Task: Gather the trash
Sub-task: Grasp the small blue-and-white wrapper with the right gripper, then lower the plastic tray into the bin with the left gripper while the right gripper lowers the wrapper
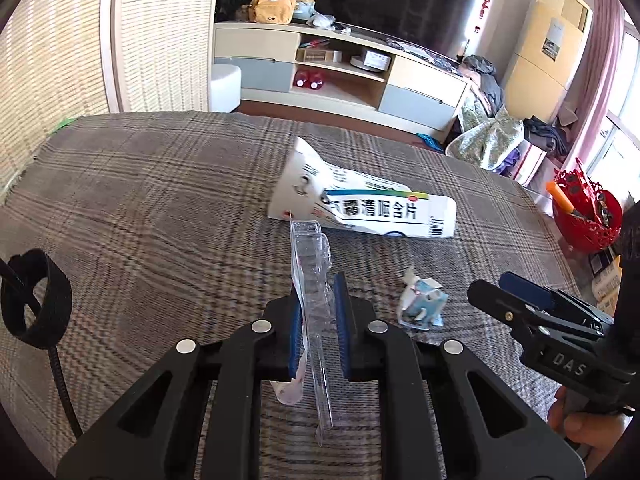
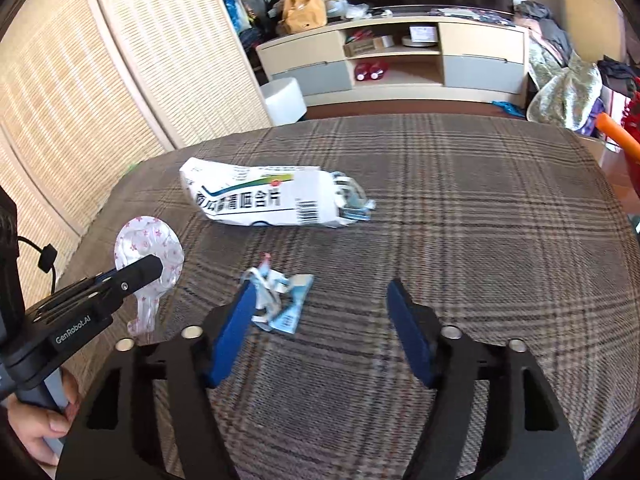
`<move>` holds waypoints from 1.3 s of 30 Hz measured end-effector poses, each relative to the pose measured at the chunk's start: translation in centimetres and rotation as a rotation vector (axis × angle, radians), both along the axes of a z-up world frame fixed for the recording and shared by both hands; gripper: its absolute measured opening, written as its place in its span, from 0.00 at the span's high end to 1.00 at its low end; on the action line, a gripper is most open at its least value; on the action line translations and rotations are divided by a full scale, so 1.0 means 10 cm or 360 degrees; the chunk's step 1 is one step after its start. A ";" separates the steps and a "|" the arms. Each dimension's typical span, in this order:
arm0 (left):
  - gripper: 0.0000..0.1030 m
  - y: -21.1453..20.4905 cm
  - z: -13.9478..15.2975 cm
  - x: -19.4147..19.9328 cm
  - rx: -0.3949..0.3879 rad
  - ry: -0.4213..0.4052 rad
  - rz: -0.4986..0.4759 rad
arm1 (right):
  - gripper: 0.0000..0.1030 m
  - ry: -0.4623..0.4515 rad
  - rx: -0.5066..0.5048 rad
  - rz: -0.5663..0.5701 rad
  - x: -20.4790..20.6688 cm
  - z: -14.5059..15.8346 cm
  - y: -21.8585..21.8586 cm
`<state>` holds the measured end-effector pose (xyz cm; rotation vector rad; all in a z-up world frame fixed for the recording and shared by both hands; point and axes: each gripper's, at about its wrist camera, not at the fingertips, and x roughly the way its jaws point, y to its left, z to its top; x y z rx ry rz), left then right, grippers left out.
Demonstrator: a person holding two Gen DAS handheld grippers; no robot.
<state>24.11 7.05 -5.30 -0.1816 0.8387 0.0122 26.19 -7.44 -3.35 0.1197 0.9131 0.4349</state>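
Note:
My left gripper (image 1: 318,292) is shut on a clear plastic blister pack (image 1: 312,264), which stands on edge between the blue pads. In the right wrist view the same pack (image 2: 148,248) shows pink stars, with the left gripper (image 2: 148,268) clamped across it. A crumpled blue-and-white wrapper (image 2: 280,296) lies on the plaid cloth, against the left finger of my open right gripper (image 2: 320,300). The pads do not squeeze it. The left wrist view has the wrapper (image 1: 422,304) just left of the right gripper (image 1: 492,288). A crushed white medicine box (image 1: 360,204) (image 2: 264,196) lies farther back.
The plaid-covered table (image 1: 160,200) ends at a rounded far edge. A red basket (image 1: 588,216) stands at its right side. Beyond are a TV cabinet (image 1: 340,72), a white stool (image 1: 226,80) and woven screens at the left. A black strap loop (image 1: 36,296) hangs near my left gripper.

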 end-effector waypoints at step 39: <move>0.87 -0.38 0.60 -2.07 -0.0097 -0.0018 -0.0200 | 0.85 -0.0077 -0.0193 -0.0086 -2.10 0.94 -0.66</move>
